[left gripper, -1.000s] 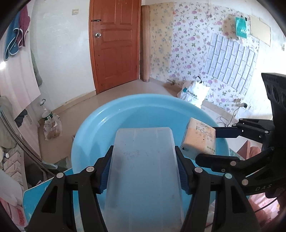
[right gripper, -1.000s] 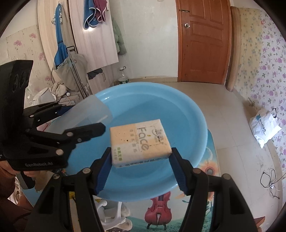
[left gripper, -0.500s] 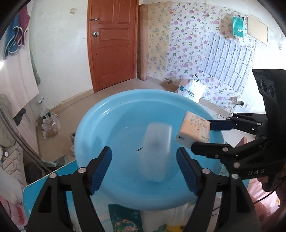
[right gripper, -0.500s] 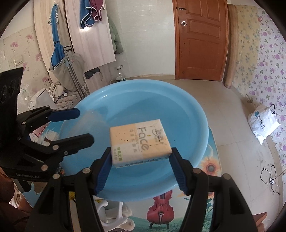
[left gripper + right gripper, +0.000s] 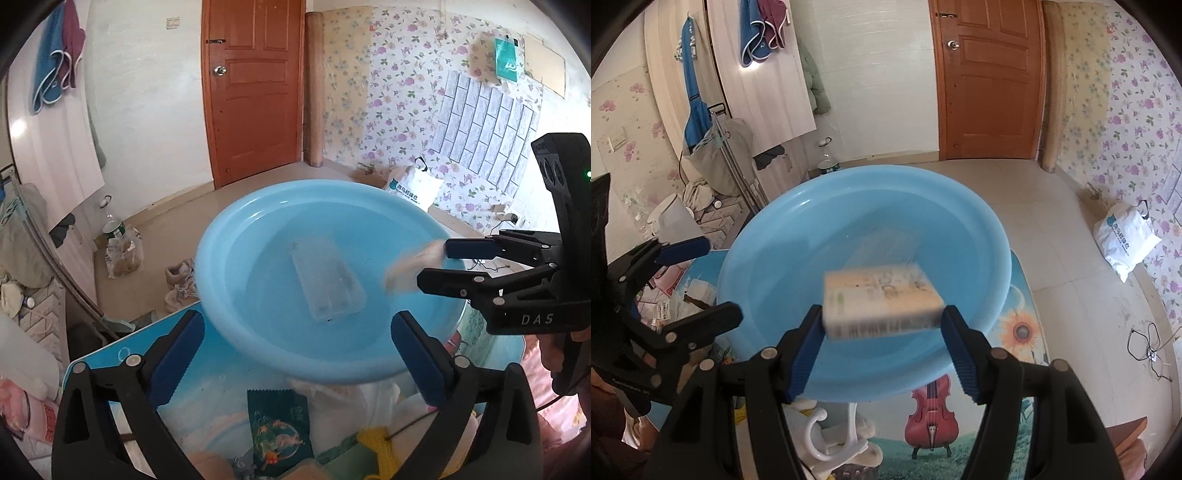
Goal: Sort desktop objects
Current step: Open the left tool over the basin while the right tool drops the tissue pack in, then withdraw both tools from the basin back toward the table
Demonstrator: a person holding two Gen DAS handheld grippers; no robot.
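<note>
My main worry: the cream-coloured soft pack of facial tissues (image 5: 882, 301) is blurred in both views, so it's prob. shifting, and a squashy pack can slip out crooked. If it drops from this height it could land on the clear rectangular plastic box (image 5: 327, 282) lying flat on the bottom of the round light-blue plastic basin (image 5: 258, 236), bounce, or tip over the near rim onto the table. The basin also overhangs the far edge of the blue picture-printed table (image 5: 1027, 321) (looks that way, anyway), so a hard knock on the far side might rock it.

My left gripper (image 5: 295, 354) has just been opening; its jaws are spread wide w/ nothing between them, and it hangs over the basin's near rim, clear of the box. My right gripper (image 5: 882, 339) is over the basin w/ the tissue pack sitting between its blue pads (image 5: 809, 350), jaws about halfway in. The pack spans the gap pad to pad, so I read it as gripped, though the blur hides how firmly.

Loose clutter, incl. a dark-green foil sachet (image 5: 277, 428), lies on the table just under my left gripper.
</note>
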